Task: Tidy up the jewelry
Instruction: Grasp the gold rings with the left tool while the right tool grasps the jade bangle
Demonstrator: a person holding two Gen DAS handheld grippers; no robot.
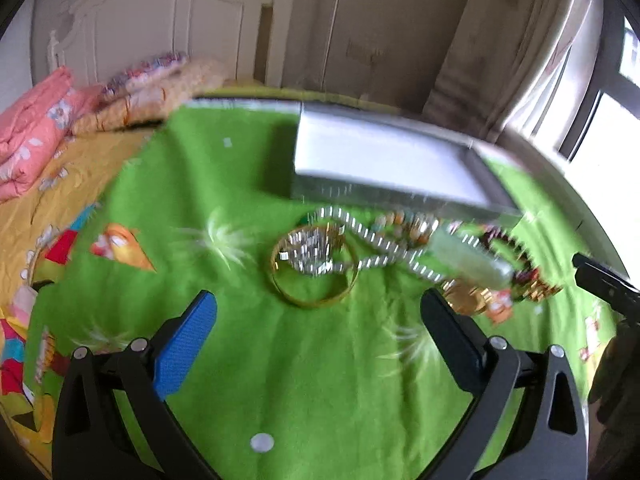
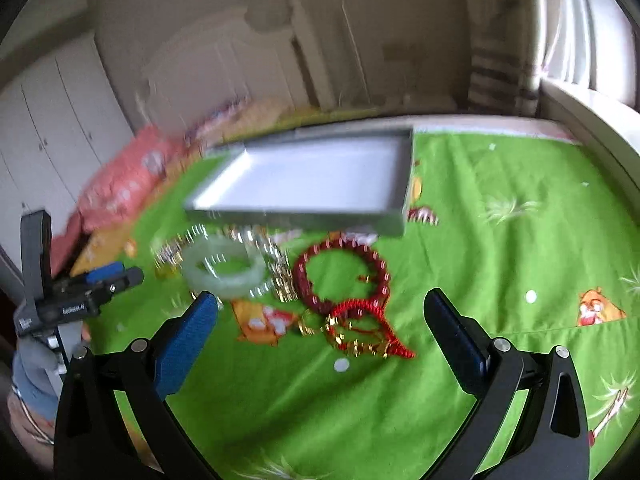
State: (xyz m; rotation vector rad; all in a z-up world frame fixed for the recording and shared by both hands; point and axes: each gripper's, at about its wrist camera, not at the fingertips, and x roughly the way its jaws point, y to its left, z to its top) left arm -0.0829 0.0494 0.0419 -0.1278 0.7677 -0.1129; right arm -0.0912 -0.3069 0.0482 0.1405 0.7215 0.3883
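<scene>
1. Bedroom; green blanket (image 1: 248, 360) spread over the bed.
2. Jewelry heaped just in front of the tray (image 2: 312, 176): gold bangle (image 1: 314, 276), pale jade bangle (image 2: 224, 272), silver chain (image 1: 372, 236), red bead bracelets (image 2: 340, 272).
3. Tray grey, white-lined, nothing inside.
4. Left gripper (image 1: 318, 324) and right gripper (image 2: 320, 320) hover above the blanket, fingers spread wide, holding nothing.

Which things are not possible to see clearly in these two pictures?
- Silver chains, left wrist view: motion blur hides the links and how many there are.
- Jade bangle, left wrist view: smeared by blur.
- Tray, both views: blurred.
- Person's hand, right wrist view: cut by the edge.
</scene>
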